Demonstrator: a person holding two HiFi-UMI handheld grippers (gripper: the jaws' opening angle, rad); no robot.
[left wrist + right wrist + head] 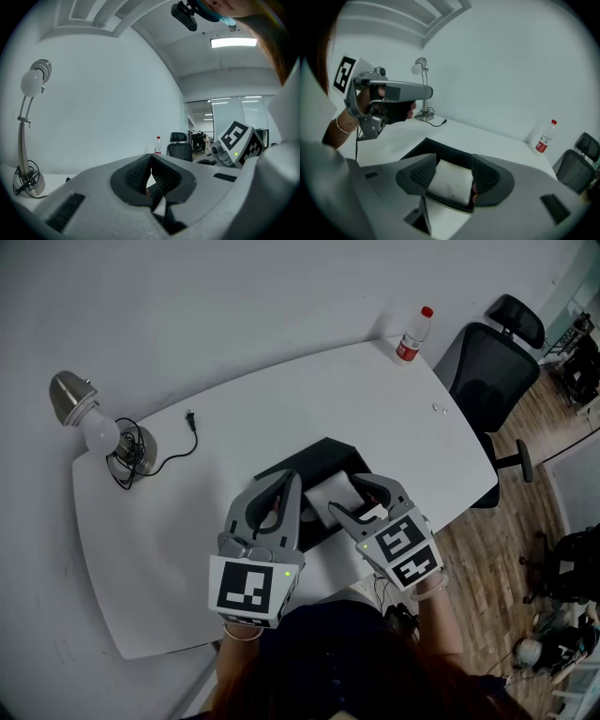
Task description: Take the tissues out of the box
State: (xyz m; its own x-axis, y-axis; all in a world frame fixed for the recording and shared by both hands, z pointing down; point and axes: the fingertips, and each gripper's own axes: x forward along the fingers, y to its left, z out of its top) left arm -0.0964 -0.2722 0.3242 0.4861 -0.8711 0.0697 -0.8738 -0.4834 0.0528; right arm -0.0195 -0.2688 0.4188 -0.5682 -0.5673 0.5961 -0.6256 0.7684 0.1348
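A black box (pixel 317 463) lies open near the table's front edge, and a white pack of tissues (pixel 330 498) rests in it. My right gripper (pixel 349 499) hangs just over the box's near right side. It is open, and the tissues (pixel 450 182) show in the gap between its jaws with neither pad (pixel 485 176) pressing on them. My left gripper (pixel 292 480) is held in the air over the box's left side, shut with nothing in it. In the right gripper view the left gripper (pixel 427 92) hangs well above the table.
A desk lamp (pixel 80 409) with a coiled cable (pixel 173 457) stands at the table's far left. At the far right edge stands a red-capped bottle (pixel 412 335), with a black office chair (pixel 495 371) beyond the corner. A wall bounds the far side.
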